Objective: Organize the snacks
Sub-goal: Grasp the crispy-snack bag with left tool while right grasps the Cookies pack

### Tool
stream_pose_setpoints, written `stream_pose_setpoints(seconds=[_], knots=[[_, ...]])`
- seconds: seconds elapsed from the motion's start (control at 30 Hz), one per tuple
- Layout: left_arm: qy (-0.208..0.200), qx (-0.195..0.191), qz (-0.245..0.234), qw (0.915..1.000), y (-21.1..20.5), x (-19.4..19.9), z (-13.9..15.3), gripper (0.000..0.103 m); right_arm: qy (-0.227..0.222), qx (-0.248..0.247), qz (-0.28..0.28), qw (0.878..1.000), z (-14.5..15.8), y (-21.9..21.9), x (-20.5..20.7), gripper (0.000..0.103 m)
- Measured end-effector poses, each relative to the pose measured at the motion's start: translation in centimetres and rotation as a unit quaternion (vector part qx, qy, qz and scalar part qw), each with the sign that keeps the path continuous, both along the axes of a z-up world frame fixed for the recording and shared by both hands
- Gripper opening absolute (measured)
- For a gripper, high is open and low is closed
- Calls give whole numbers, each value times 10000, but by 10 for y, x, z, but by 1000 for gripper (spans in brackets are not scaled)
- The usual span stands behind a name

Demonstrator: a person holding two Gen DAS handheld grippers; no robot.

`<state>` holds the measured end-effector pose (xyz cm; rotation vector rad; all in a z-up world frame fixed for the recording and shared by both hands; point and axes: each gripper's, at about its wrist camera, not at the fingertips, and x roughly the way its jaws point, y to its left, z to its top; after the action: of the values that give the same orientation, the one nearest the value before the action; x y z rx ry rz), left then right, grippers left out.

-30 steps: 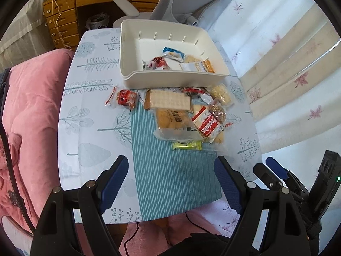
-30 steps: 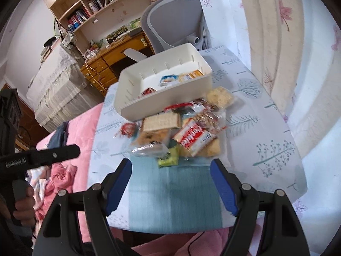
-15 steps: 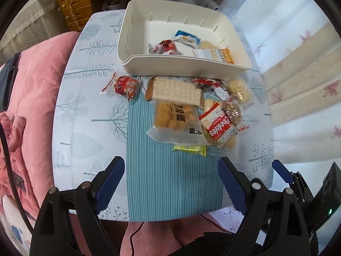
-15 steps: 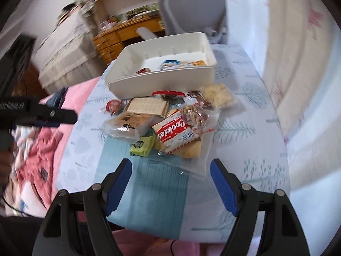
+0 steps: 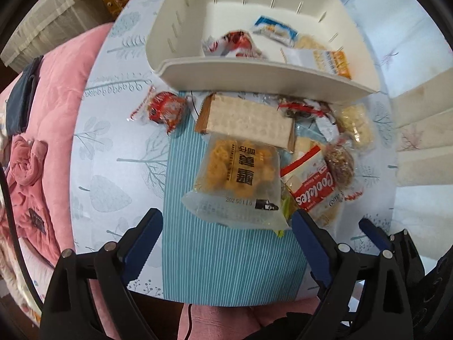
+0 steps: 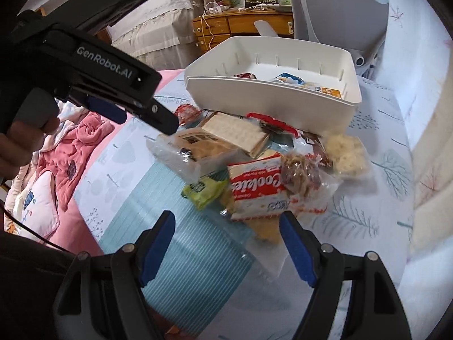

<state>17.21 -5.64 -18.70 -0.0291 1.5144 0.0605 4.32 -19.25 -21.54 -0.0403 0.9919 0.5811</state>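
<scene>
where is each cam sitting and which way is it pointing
Left wrist: on the left gripper, tilted steeply down over the snack pile toward the white bin; its own open blue fingers show, plus the right gripper's tip at lower right.
Right wrist: on the right gripper, lower and more level, facing the pile, bin and desk; its open fingers and the left gripper with the hand holding it show.
Shared: bin, Cookies pack, striped mat.

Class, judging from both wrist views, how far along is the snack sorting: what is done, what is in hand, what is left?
Done: a few packets already lie in the white bin. In hand: nothing; the left gripper and right gripper are both open, above the table. Left: the pile beside the bin, including the cookies pack, cracker block, green packet and red-wrapped snack.
</scene>
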Motion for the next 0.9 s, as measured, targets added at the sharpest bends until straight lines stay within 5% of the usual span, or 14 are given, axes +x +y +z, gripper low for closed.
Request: stream_pose_setpoints(seconds=[0.43,0.9], knots=[[881,613,139,9941,-14,34,-52,92,181,94,281,9994,-32,5,37,77],[1255,712,311,9890,-18,59,-87,100,320,-14,378,9988,-52,10,58,77]])
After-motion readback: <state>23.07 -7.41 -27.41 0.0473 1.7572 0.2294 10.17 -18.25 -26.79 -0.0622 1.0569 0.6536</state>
